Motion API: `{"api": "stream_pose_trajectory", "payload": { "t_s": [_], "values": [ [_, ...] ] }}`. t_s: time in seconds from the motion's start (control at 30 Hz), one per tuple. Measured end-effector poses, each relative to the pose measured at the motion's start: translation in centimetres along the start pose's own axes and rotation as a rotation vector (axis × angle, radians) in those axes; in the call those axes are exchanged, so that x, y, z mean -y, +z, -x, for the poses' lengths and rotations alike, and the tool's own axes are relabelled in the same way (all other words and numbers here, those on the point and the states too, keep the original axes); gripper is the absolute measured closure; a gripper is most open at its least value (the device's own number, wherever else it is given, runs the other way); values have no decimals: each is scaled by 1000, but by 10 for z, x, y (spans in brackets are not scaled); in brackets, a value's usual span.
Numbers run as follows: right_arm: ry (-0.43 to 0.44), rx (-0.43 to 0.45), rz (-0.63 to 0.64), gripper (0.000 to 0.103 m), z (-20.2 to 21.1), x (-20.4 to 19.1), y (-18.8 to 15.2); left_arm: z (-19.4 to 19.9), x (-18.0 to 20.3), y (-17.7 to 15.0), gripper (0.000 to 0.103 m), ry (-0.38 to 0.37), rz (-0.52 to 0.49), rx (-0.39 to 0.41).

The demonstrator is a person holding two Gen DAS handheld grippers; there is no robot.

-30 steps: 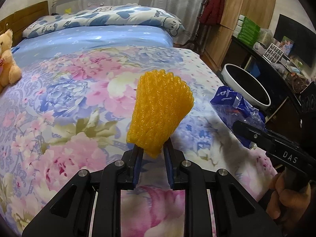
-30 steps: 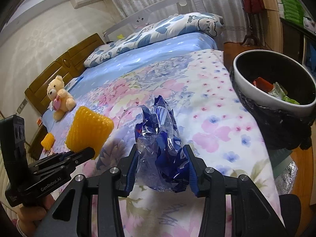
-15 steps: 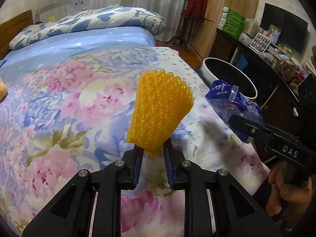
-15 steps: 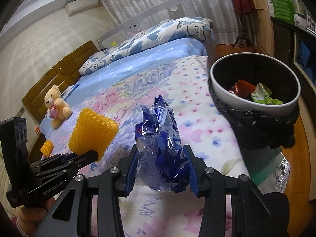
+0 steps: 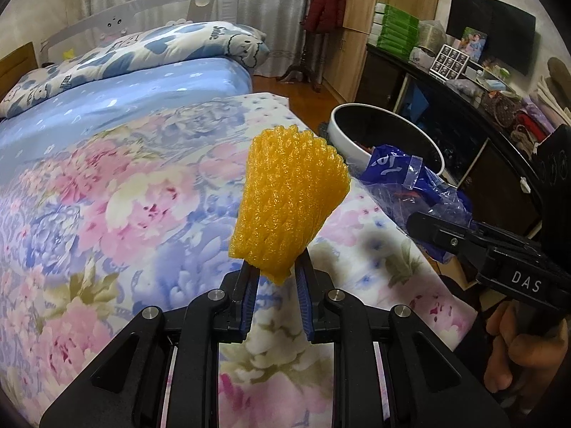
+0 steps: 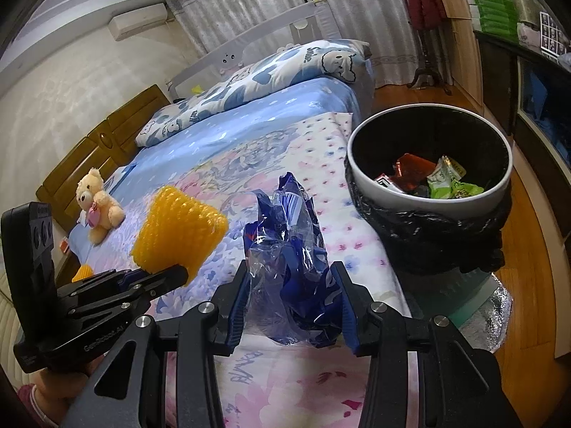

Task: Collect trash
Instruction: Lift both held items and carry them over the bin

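Observation:
My left gripper (image 5: 274,274) is shut on a yellow foam fruit net (image 5: 291,196) and holds it above the floral bed. The net also shows in the right wrist view (image 6: 180,230). My right gripper (image 6: 291,281) is shut on a crumpled blue plastic bag (image 6: 291,249), which also shows in the left wrist view (image 5: 410,185). A white trash bin (image 6: 428,199) with a black liner stands on the floor beside the bed, to the right and ahead of both grippers. It holds several wrappers. The bin's rim (image 5: 342,139) shows behind the net.
A teddy bear (image 6: 96,205) sits far left on the bed, with another yellow net (image 6: 82,273) at the bed's left edge. A dark cabinet (image 5: 481,135) with clutter runs along the right wall. A coat stand (image 5: 321,35) is at the back.
Both grippers have moved right towards the bin with their loads. The bin looks nearer and larger in both views; the teddy has left the left wrist view.

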State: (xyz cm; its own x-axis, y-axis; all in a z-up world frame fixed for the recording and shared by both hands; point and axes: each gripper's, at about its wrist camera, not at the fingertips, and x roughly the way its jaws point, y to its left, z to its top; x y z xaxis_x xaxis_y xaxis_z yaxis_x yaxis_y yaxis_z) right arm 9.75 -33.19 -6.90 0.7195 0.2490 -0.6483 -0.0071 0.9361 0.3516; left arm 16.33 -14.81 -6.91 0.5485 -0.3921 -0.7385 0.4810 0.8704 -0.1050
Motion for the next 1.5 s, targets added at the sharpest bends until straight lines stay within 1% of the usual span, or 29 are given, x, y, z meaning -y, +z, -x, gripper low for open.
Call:
{"api": "stream_pose_trajectory", "payload": {
  "t_s": [0.4,0.7,1.13,1.5],
  "values": [
    [-13,27,-14,59,13,18,13,-10,20,17,84,-14,-42,3],
    [-27,32,-28,59,16,31,21,-20,35,27,84,-25,-66,-4],
    [-37,36,-41,59,20,46,27,-28,46,35,84,-37,-84,-6],
    [-59,39,-56,59,24,63,37,-36,62,50,84,-49,-111,-4]
  ]
}}
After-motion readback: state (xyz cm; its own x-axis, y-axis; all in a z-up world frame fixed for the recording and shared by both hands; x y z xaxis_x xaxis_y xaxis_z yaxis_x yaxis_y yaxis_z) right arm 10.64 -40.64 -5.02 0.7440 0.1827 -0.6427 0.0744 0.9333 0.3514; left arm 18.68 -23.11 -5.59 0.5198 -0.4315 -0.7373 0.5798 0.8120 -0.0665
